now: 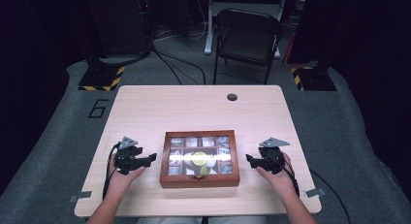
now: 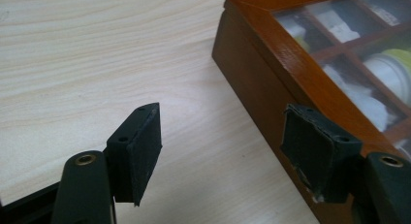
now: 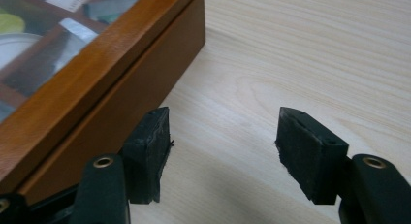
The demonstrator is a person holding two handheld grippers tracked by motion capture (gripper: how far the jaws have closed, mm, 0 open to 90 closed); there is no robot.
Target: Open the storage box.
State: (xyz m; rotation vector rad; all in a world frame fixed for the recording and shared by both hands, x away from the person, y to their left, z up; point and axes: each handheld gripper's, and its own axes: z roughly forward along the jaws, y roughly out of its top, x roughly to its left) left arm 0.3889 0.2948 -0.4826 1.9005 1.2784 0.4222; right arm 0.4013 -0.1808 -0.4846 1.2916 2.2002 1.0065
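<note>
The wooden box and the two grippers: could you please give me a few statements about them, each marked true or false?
1. The box has its lid shut. True.
2. The left gripper is clamped on the box. False: its jaws stand apart with nothing between them, beside the box's wall.
3. The right gripper holds nothing. True: only bare table shows between its jaws.
4. The box stands at the table's far edge, by the round hole. False: it stands near the person's edge, between the two grippers.
5. The lid is solid wood. False: it has a clear pane, and compartments show through it.
</note>
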